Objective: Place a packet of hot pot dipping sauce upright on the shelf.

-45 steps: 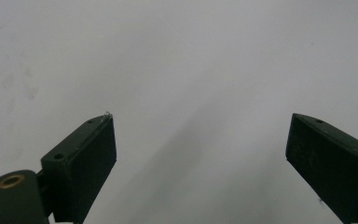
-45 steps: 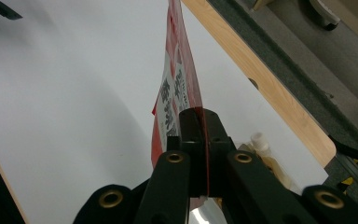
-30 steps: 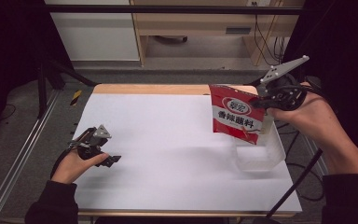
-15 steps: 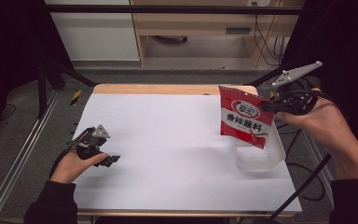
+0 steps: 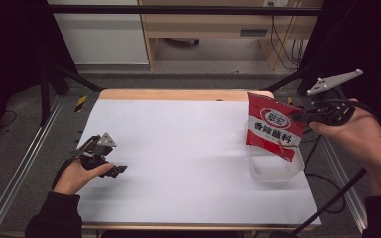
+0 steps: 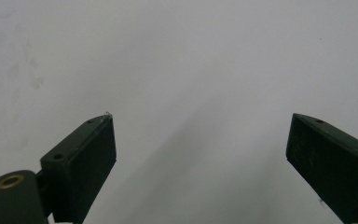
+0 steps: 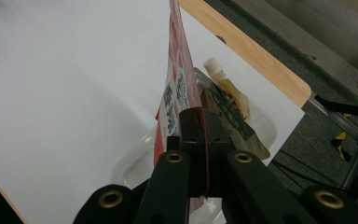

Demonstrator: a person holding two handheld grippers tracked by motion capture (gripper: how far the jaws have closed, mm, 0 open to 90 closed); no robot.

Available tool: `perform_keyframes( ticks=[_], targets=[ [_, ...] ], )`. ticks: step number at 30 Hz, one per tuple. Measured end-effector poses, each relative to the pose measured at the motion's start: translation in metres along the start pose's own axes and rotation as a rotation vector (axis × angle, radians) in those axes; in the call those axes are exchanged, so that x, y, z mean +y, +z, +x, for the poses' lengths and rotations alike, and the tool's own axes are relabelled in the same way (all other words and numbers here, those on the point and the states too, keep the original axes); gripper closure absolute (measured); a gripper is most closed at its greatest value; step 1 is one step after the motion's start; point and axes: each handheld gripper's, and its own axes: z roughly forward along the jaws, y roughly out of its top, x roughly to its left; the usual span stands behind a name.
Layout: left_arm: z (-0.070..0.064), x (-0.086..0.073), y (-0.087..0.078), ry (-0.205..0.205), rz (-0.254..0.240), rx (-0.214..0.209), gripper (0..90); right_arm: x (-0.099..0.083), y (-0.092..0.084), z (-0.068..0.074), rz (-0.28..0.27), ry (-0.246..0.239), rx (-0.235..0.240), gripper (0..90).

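At the right edge of the worktop [image 5: 178,148], the right hand-held gripper [image 5: 297,117] has its jaws clamped together on the side of a red seasoning packet [image 5: 274,126], which hangs upright in the air, its lower corner over a clear plastic tray [image 5: 278,168]. From the right gripper view, the packet [image 7: 177,93] is pinched edge-on, and the tray [image 7: 135,163] below already holds another pouch with a spout [image 7: 228,107]. My judgement is that the packet is lifted and carried to the tray but not yet let go; lowering and releasing it remain. Far off at the worktop's near left, the left hand-held gripper [image 5: 111,171] rests with its jaws wide apart, holding nothing, above bare white surface.
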Motion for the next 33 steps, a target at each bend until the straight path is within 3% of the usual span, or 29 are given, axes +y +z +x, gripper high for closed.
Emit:
perform_keyframes(
  ticks=[15,33],
  targets=[
    [-0.001,0.001,0.0,0.004,0.003,-0.004,8.4,-0.016,0.011,-0.008,0.022,0.031,-0.005,90.0],
    [-0.004,0.001,0.008,0.011,0.024,-0.011,8.2,-0.046,0.032,-0.011,0.011,0.09,0.029,90.0]
  ],
)
